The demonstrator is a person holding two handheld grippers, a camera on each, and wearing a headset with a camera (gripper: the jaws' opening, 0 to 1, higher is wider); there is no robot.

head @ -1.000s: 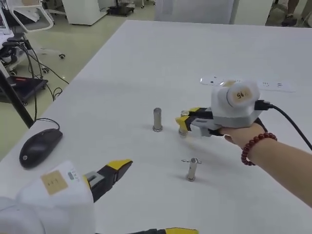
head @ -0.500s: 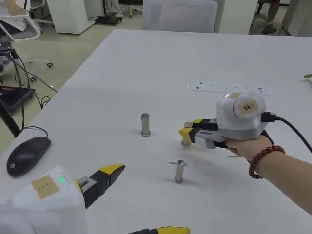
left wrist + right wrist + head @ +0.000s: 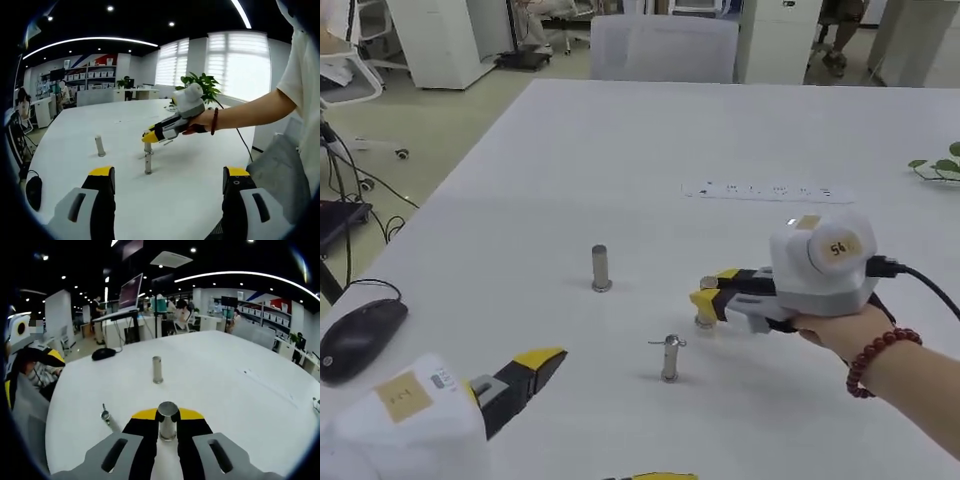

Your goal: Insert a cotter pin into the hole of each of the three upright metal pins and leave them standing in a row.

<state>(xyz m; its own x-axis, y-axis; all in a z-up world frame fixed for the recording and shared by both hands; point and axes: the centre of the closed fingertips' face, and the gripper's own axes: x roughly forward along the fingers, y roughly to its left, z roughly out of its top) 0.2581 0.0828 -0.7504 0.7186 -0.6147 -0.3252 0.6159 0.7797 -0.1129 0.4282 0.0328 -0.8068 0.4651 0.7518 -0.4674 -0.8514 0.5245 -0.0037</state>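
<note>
On the table [image 3: 620, 150], right gripper [image 3: 702, 298] clamps the middle pin [image 3: 168, 421], now farther from the bare pin [image 3: 601, 268] than before, likely aligning the row; left gripper [image 3: 168, 175] gapes wide, empty.

A: Any legible marks this frame?
B: One. Round tan sticker [image 3: 837, 248] on the white body of the right claw [image 3: 705, 296]: hand-written "56", second digit uncertain.
A: And the left claw [image 3: 607, 420]?
B: Square tan sticker [image 3: 403, 396] and small white label [image 3: 446, 379] on its white body. The print on both is too small to read.
</note>
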